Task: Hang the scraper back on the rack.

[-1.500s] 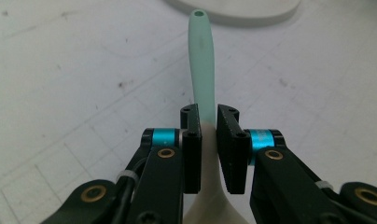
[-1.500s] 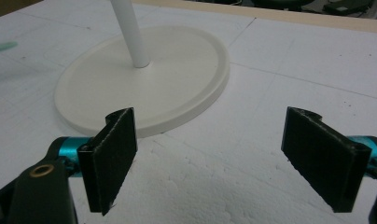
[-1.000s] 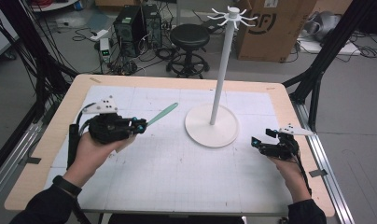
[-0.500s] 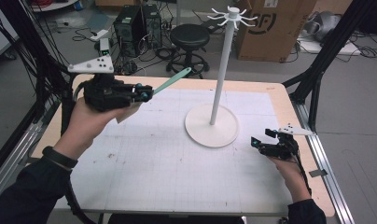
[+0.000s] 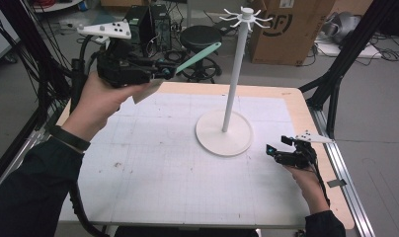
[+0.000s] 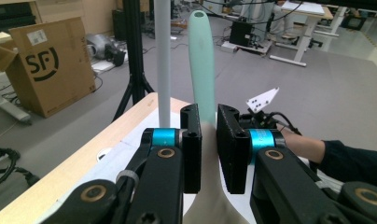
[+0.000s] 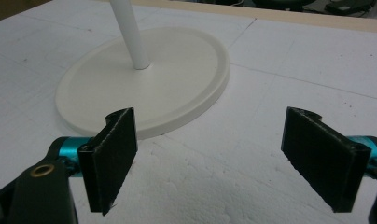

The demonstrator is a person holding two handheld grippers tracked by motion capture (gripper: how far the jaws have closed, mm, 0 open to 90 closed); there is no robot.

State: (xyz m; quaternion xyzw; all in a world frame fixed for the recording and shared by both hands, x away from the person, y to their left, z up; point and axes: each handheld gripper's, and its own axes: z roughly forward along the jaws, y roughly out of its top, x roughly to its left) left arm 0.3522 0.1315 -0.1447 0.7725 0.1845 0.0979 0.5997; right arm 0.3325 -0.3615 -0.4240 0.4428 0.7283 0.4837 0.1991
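A spatula (image 5: 200,55) with a mint-green handle and a pale blade is held high above the table's back left. My left gripper (image 5: 165,70) is shut on it where handle meets blade. Its handle (image 6: 201,60) has a hole at the tip and points up and right toward the white stand's hook crown (image 5: 245,15), still short of it. The stand's pole (image 5: 234,74) rises from a round base (image 5: 223,133); the pole (image 6: 163,60) stands just left of the handle in the left gripper view. My right gripper (image 5: 272,150) rests low by the base's right rim (image 7: 144,79), open (image 7: 219,158) and holding nothing.
A white gridded mat (image 5: 153,163) covers the wooden table. Behind the table stand a cardboard box (image 5: 286,29), a black stool (image 5: 202,37) and computer towers (image 5: 150,19). Black frame legs (image 5: 336,84) flank the table's right side.
The left hand has lifted the spatula from just above the mat to well above the table, its handle now angled up toward the hook crown. The right gripper has stayed put.
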